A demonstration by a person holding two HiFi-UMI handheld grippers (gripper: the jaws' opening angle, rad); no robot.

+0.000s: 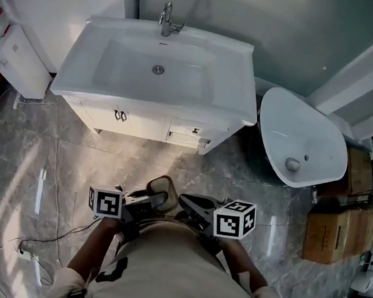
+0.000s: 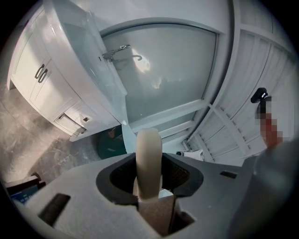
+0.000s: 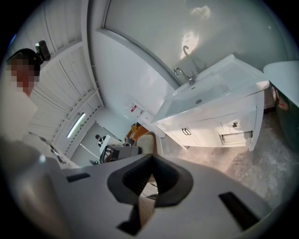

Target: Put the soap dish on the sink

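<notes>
- Left gripper [image 2: 148, 179] clamps the soap dish [image 2: 148, 154] on its edge, upright betw. the pads, prob. so it can't slip during carrying.
- Dish is well in front of the sink [image 1: 240, 70], not yet over it.
- Right gripper [image 3: 152, 184] is closed and empty, also in front of the sink, just beside the dish, maybe as support.

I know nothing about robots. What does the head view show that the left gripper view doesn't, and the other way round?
Only the head view: the bowl and metal drain of the white ceramic sink from above, a loose white oval basin, brown cardboard boxes, the right gripper and the person's beige-clad torso. Only the left gripper view: the left gripper with jaws closed on the beige oval soap dish, edge-on, and a white panelled ceiling. Both: the sink, its chrome faucet, the white cabinet beneath, the grey marbled floor and the soap dish.
</notes>
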